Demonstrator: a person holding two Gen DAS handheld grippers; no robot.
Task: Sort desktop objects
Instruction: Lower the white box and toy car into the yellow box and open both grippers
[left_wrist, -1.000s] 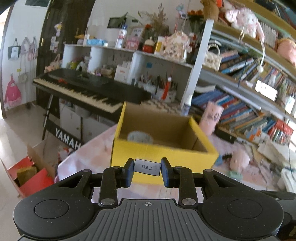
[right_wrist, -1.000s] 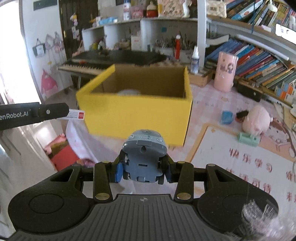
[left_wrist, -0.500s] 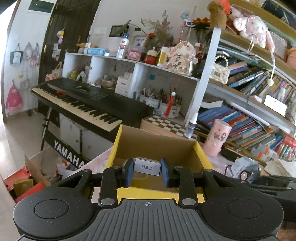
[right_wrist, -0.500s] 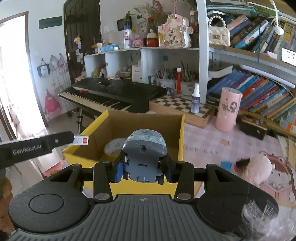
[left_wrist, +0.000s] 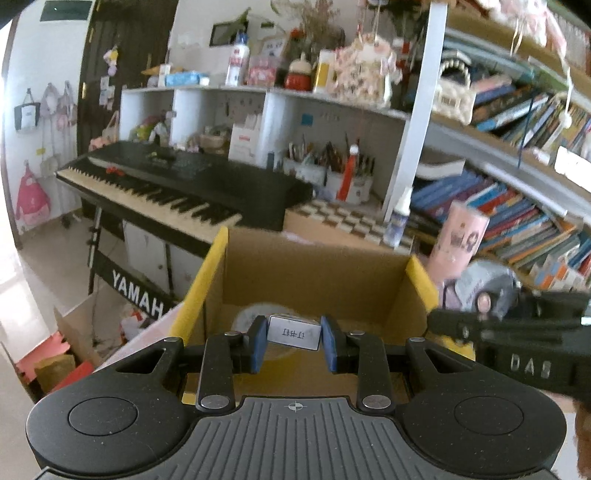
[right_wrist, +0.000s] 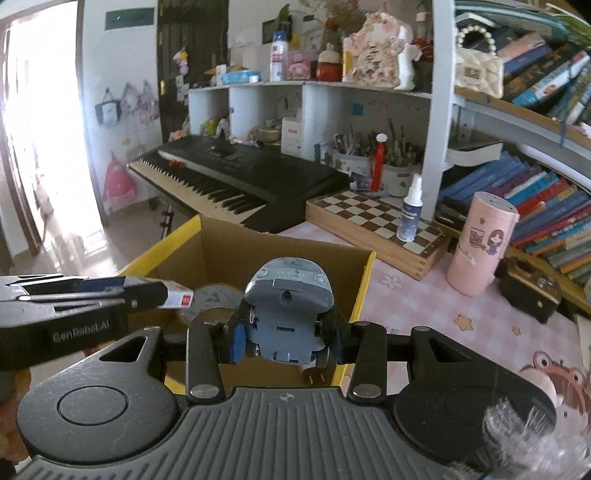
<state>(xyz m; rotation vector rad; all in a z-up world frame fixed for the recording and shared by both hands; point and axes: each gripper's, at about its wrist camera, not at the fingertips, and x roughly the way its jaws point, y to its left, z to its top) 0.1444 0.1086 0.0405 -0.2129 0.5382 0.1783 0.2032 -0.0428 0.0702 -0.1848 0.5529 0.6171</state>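
A small white box (left_wrist: 293, 332) with printed characters on its end was held between the blue pads of the left gripper (left_wrist: 294, 341), the jaws drawn narrow and pressed on its two sides. In the left wrist view the box was seen over the open top of a yellow cardboard box (left_wrist: 207, 291), with the brown inside walls behind it and a pale round object (left_wrist: 248, 316) lying on the bottom just behind the gripper's fingers. In the right wrist view the same small box, with a red mark on its end, was seen projecting from the left gripper's fingers above the left part of the yellow box's opening.

A grey toy car (right_wrist: 286, 314) was clamped between the pads of the right gripper (right_wrist: 286, 341), nose up, its underside and black wheels turned towards the camera. The car was carried above the near right part of the yellow box, close to the right wall; whether it was wholly inside the rim could not be told. In the left wrist view the car and right gripper were seen blurred just beyond the box's right wall.

The yellow box stood at the edge of a table with a pink patterned cloth (right_wrist: 424, 299). A pink cylinder (right_wrist: 480, 243), a chessboard (right_wrist: 365, 218) with a spray bottle (right_wrist: 410, 214) on it, and a keyboard (right_wrist: 236, 177) were seen beyond it.
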